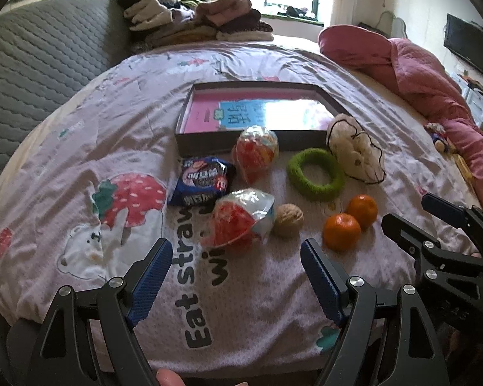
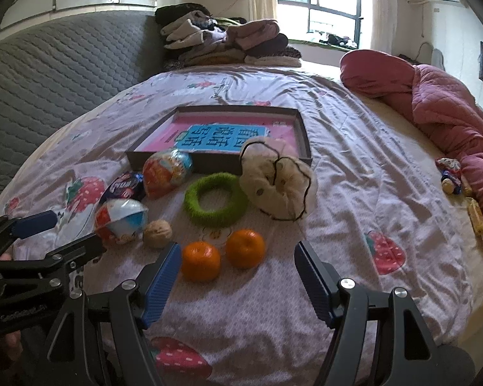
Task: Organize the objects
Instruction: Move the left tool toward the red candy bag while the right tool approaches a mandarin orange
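While spread wide, both hand-held grippers [image 1: 236, 276] [image 2: 238, 276] hold nothing.

Daylight enters via rear window [image 2: 318, 3], blown out. Glare on box [image 1: 257, 109] insert. Soft shadows under fruit. Strong fisheye bending, dark vignette at corners. Centre sharp.

A shallow dark box [image 1: 257, 141] with a pink and blue sheet inside is lying flat on the bed. Just in front of it, two clear-wrapped red snacks [image 1: 256, 151] [image 1: 241, 217], a blue snack packet [image 1: 203, 178], a green fuzzy ring [image 1: 315, 173] and a cream plush toy [image 1: 354, 149] are lying. Nearer still, a walnut [image 1: 288, 220] is resting beside the closer snack, and two oranges [image 1: 341, 231] [image 1: 363, 210] are sitting touching each other.
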`<action>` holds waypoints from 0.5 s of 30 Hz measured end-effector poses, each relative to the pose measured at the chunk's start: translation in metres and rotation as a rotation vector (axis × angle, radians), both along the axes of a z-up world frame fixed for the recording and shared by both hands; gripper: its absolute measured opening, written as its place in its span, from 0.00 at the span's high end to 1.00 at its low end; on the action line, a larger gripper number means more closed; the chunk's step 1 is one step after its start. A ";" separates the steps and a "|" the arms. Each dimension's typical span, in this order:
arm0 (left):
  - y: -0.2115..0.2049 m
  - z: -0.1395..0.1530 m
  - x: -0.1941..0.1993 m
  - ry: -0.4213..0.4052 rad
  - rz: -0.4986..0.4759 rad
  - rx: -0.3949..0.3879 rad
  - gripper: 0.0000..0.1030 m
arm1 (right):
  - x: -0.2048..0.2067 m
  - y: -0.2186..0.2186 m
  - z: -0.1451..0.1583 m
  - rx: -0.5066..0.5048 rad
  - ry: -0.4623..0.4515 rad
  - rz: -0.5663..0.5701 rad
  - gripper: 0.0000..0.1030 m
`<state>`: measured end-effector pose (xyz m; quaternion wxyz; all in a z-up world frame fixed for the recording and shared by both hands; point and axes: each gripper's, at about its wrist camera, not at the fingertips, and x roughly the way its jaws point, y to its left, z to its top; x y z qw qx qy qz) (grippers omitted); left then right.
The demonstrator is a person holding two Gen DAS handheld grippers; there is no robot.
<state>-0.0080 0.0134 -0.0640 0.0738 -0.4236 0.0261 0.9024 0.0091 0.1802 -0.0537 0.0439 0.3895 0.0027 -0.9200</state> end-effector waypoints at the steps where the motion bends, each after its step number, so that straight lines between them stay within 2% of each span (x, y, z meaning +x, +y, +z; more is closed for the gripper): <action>1: -0.001 -0.002 0.000 0.000 -0.004 0.002 0.20 | 0.001 0.000 -0.001 -0.003 -0.003 0.004 0.30; 9: -0.004 -0.019 -0.004 -0.061 -0.022 0.038 0.20 | 0.000 0.005 -0.012 -0.023 -0.036 0.004 0.30; 15: -0.006 -0.026 -0.008 -0.048 -0.015 0.023 0.20 | -0.007 0.011 -0.024 0.002 -0.061 -0.019 0.30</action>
